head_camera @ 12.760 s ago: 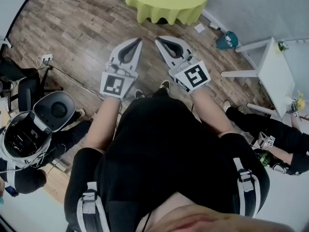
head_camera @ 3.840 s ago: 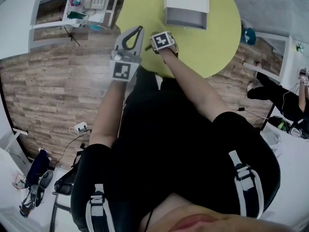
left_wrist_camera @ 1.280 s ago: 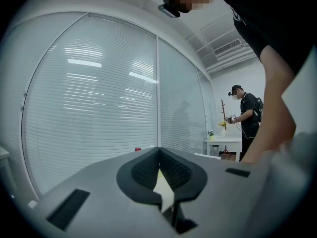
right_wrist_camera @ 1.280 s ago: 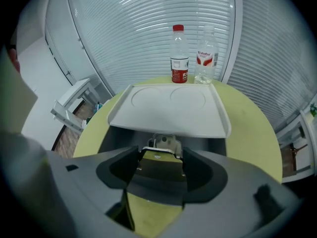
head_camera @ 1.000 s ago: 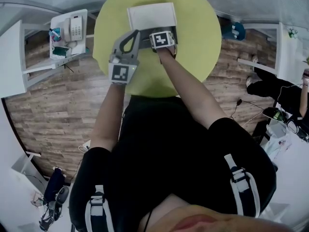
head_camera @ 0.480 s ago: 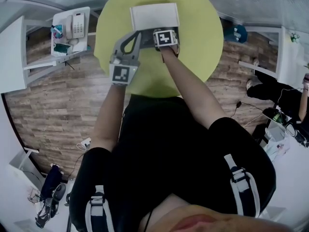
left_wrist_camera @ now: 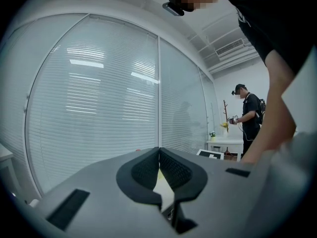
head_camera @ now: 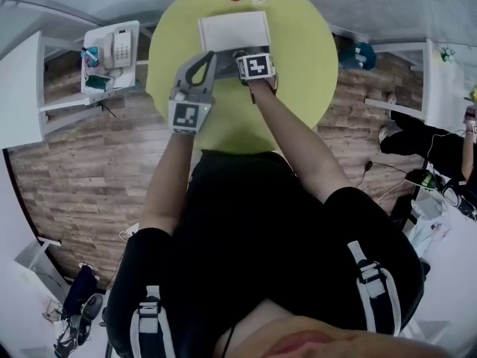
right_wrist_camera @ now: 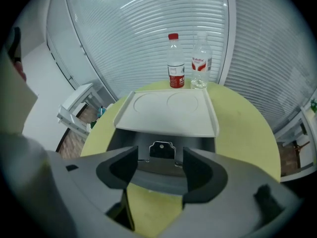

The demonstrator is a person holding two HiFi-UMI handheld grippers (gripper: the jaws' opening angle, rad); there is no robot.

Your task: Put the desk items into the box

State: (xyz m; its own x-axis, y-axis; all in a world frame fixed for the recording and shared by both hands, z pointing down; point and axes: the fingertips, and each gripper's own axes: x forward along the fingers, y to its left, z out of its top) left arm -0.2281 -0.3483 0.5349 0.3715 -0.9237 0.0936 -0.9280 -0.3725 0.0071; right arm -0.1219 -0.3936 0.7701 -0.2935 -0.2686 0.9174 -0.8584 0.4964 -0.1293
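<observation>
A box with a white lid (head_camera: 232, 30) and a grey front stands on the round yellow-green table (head_camera: 298, 88). In the right gripper view the lid (right_wrist_camera: 168, 114) lies over the grey body, with a metal latch (right_wrist_camera: 162, 149) on the front. My right gripper (right_wrist_camera: 159, 153) is open, its jaws standing either side of the latch, close to it. In the head view the right gripper (head_camera: 250, 54) sits at the box's near edge under its marker cube. My left gripper (head_camera: 210, 54) hovers left of the box, shut and empty; its tips (left_wrist_camera: 159, 150) touch and point up at the window blinds.
Two plastic bottles (right_wrist_camera: 175, 61) (right_wrist_camera: 199, 61) stand behind the box at the table's far edge. A white side table with a telephone (head_camera: 118, 47) is on the left. Another person (head_camera: 440, 155) is at the right, over the wooden floor.
Over the earlier frames the person came up to the table. In the last second both grippers have barely moved; the right one stays at the box front.
</observation>
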